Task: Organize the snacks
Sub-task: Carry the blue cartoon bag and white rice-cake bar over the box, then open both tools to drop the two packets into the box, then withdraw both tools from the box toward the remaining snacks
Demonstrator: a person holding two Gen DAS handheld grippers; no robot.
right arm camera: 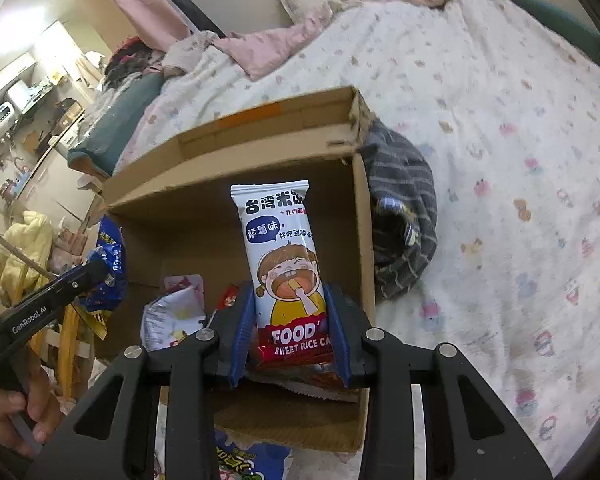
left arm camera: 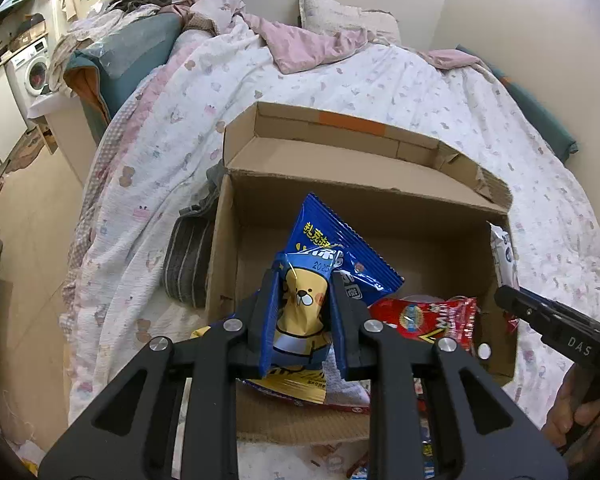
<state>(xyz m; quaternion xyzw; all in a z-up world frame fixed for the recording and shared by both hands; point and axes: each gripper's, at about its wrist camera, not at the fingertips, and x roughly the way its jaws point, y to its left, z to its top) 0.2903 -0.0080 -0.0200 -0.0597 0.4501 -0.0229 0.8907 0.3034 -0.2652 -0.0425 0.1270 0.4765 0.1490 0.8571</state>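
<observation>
Left gripper (left arm camera: 302,300) nearly closed, pinching a crinkly blue foil snack bag with a yellow cartoon animal (left arm camera: 300,304) at mid-body, above the open brown cardboard box (left arm camera: 364,200) on the bed

Right gripper (right arm camera: 291,320) partly closed on the lower end of a white sweet rice cake packet (right arm camera: 282,256), upright over the same box

Judgement: both packs light, soft, slippery film, contents crushable; hold flat faces or sealed ends, gentle squeeze

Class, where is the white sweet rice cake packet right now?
The rice cake packet stands upright, clamped in the right gripper, above the open cardboard box on the bed.
</observation>
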